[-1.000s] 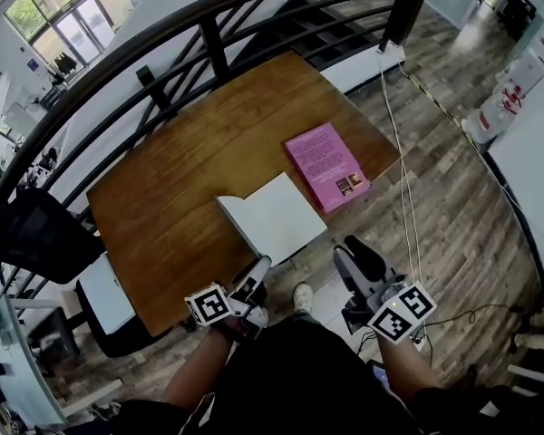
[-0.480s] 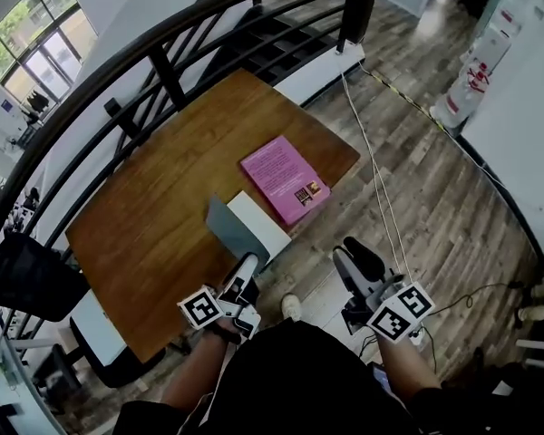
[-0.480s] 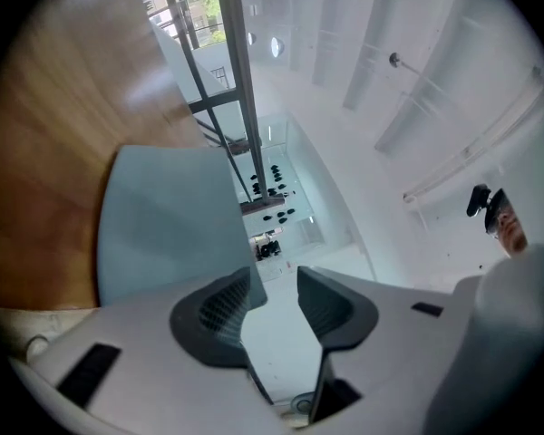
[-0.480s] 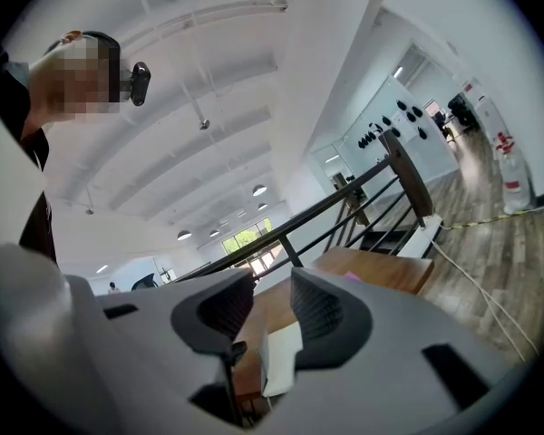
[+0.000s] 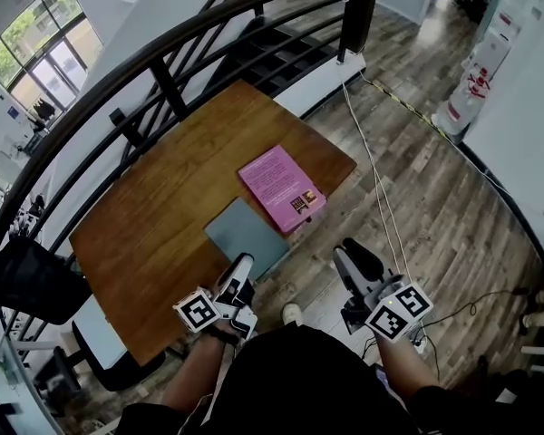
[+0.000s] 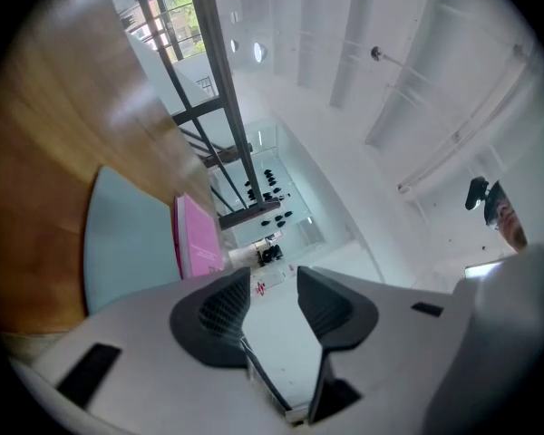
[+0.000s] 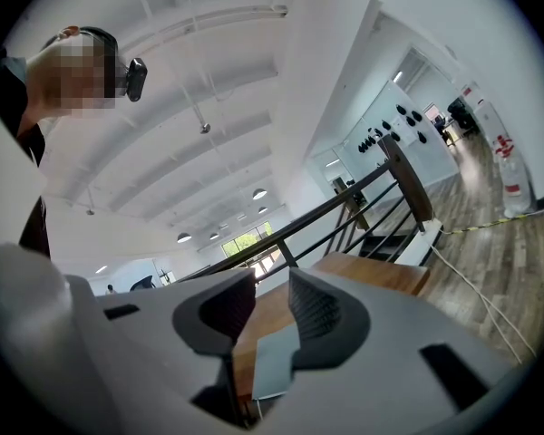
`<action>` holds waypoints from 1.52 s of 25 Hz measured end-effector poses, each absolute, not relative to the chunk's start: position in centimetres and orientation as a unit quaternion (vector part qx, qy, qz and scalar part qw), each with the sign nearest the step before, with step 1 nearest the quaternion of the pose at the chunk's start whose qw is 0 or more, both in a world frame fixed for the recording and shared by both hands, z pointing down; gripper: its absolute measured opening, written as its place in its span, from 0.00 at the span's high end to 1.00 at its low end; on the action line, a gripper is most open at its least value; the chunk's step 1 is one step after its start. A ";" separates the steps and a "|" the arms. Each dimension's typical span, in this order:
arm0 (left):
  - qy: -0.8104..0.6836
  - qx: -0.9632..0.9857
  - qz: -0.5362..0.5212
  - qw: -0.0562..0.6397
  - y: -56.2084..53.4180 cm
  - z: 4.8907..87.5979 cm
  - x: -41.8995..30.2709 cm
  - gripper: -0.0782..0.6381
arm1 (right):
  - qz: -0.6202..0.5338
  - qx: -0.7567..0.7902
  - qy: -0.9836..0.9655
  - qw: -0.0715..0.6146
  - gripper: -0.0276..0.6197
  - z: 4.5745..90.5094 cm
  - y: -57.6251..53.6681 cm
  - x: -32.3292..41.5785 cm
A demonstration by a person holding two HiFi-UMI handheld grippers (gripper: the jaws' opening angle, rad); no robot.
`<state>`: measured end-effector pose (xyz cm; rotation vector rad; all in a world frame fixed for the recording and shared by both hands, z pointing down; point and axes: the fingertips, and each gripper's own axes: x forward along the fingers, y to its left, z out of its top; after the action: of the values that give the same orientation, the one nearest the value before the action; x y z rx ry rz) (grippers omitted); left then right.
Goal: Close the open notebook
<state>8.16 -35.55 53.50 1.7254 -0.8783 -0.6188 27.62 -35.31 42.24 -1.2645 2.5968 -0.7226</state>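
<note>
The notebook (image 5: pixel 247 236) lies flat, grey-blue cover up, at the near edge of the surface (image 5: pixel 145 216), just beside a pink book (image 5: pixel 281 188) on its right. It looks light and thin, with a smooth, bendable cover, so I judge the free edge the best place to take hold. The left gripper (image 5: pixel 239 268) has its jaws released and empty. The right gripper (image 5: pixel 354 256) has its jaws closing, with nothing between them.

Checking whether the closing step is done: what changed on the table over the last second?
The notebook went from open, white page up, to closed: its grey-blue cover swung over the page and lies flat. The left gripper sits by its near edge, jaws apart, empty. The pink book stayed beside it on the table.
</note>
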 end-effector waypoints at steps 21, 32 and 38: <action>-0.493 0.840 -0.175 0.142 -34.3 37.1 -4.5 0.85 | -0.179 -0.384 0.902 0.083 0.96 38.2 -36.3 17.7; -0.524 0.832 -0.124 0.135 -32.6 39.2 -9.6 0.85 | -0.162 -0.384 0.907 0.057 0.96 37.9 -35.5 11.6; -0.531 0.833 -0.090 0.126 -33.2 39.8 -9.6 0.85 | -0.170 -0.397 0.901 0.030 0.96 39.9 -36.4 11.4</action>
<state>-9.60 -33.22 39.77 2.4244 -1.5474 -0.2633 11.40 -36.37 39.89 -1.2248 2.7782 -0.5239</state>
